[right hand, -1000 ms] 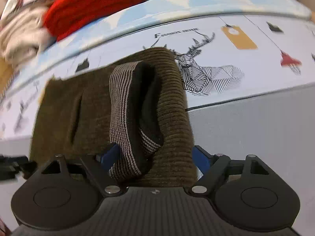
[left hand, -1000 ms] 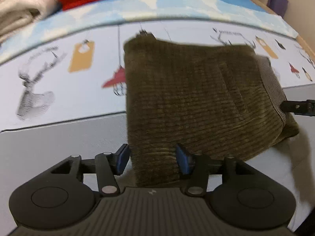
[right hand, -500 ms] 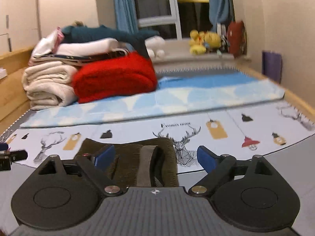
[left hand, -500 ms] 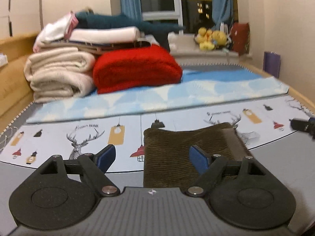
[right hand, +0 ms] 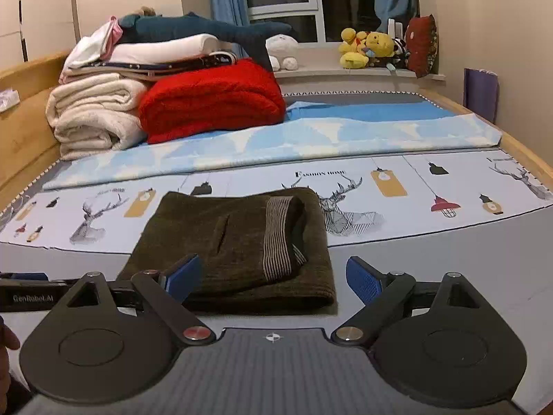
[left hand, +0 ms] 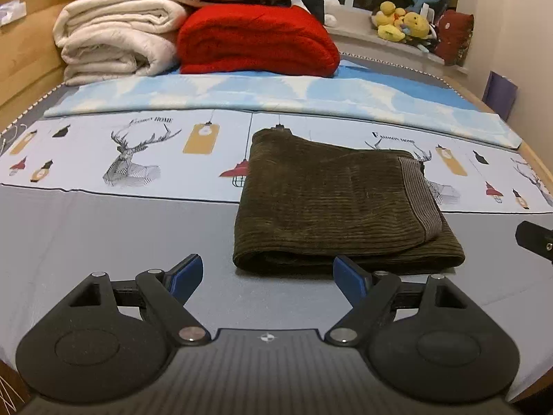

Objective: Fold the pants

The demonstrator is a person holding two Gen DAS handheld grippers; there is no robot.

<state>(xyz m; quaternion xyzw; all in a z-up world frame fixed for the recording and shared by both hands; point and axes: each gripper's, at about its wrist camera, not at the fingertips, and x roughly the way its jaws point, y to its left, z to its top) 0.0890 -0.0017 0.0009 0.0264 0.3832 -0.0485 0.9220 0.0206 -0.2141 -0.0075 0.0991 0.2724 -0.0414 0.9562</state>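
The dark olive corduroy pants (left hand: 331,200) lie folded into a compact rectangle on the bed, their striped waistband lining (left hand: 420,197) showing on the right side. My left gripper (left hand: 268,273) hovers open just in front of the fold's near edge, nothing between its blue pads. In the right wrist view the same pants (right hand: 235,242) lie flat with the striped lining (right hand: 276,235) on top. My right gripper (right hand: 273,275) stands wide open above the near edge, clear of the cloth. The left gripper's body (right hand: 27,292) shows at that view's left edge.
A printed sheet with deer and lamps (left hand: 138,152) covers the bed, with a blue blanket (left hand: 276,93) behind it. Stacked cream blankets (left hand: 110,41) and a red blanket (left hand: 255,41) sit at the back left. Plush toys (right hand: 366,48) line the windowsill. A wooden bed frame (right hand: 525,152) runs along the right.
Both grippers have let go of the pants, opened wide and pulled back and upward. The folded pants stay lying flat on the bed.
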